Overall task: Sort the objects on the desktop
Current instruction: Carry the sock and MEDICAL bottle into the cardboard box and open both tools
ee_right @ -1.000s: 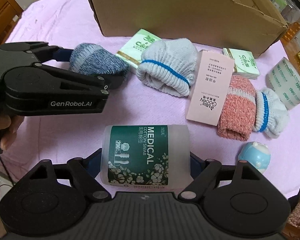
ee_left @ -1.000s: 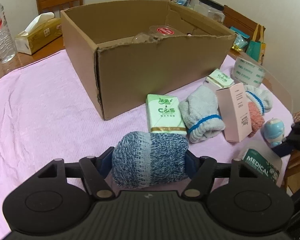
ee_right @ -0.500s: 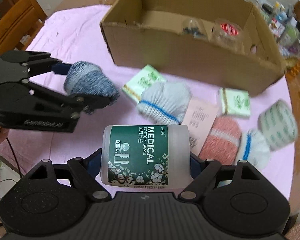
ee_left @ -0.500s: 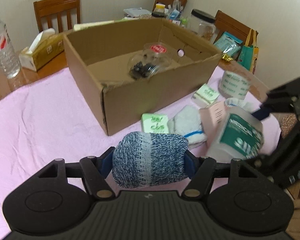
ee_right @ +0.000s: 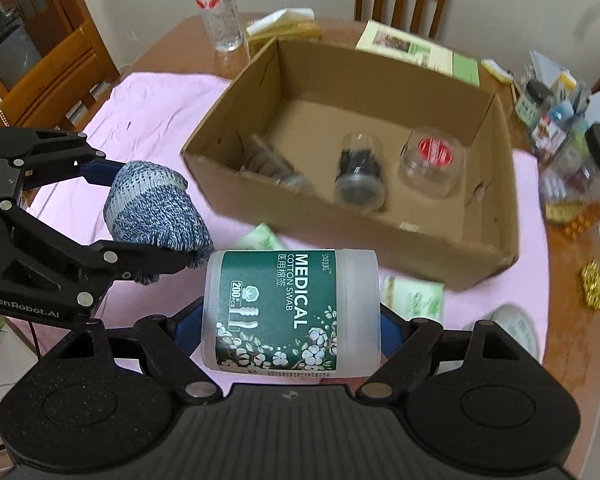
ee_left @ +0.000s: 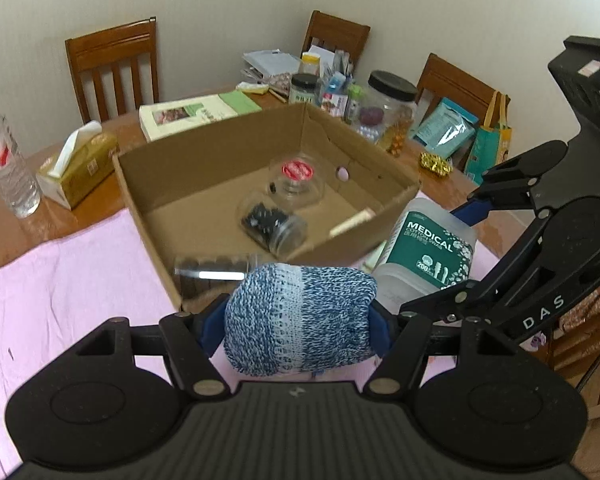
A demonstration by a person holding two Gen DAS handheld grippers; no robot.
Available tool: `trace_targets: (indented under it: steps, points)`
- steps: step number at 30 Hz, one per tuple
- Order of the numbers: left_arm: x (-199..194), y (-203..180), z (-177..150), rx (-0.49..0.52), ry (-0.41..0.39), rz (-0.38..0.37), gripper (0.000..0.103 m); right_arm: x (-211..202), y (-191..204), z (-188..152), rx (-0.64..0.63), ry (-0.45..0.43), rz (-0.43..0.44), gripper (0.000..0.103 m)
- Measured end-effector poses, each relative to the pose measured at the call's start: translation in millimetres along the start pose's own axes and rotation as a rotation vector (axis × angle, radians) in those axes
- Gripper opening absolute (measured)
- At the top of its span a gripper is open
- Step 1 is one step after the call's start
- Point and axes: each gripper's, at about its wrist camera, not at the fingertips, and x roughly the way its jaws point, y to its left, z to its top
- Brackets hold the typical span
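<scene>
Two hand-held grippers hung side by side above the near edge of a pink-covered table (ee_right: pixel 156 92), each carrying something toward an open cardboard box (ee_left: pixel 220 184). The left gripper (ee_left: pixel 300 320) had its jaws clamped on a rolled blue-and-white knitted sock (ee_left: pixel 300 316), which lay crosswise between them with its long axis running left to right. The right gripper (ee_right: pixel 290 312) had its jaws clamped on a frosted plastic tub of medical cotton swabs (ee_right: pixel 290 312), also lying on its side, its ends against the two jaws. In the right wrist view the sock (ee_right: pixel 156 208) sat just to the left of the tub and slightly farther away, the two nearly touching. The box lay beyond both loads, its open top facing up and its near wall just ahead of them, below their level as far as could be judged. From the left wrist view the box's near corner stood almost directly past the sock, while the tub (ee_left: pixel 424 248) hovered at the box's right near wall. Neither load looked to have crossed the rim yet. Inside the box lay three clear jars on their sides, one with a red lid (ee_right: pixel 434 152), leaving bare cardboard floor toward the far left. Each load seemed to need only a short carry forward over the near wall before release, and the sock appeared marginally closer. Several small packets and socks remained on the cloth near the box, partly blurred.
</scene>
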Motion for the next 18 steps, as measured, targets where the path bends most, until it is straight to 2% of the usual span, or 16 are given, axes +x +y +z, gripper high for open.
trace_targets:
  steps: [11,18]
  points:
    - [34,19,54,-0.038,-0.032,0.067,0.068,-3,-43,42,-0.029,-0.088,-0.006,0.086]
    - [69,39,75,-0.066,-0.012,0.093,0.069,16,-73,65,-0.007,-0.092,-0.020,0.086]
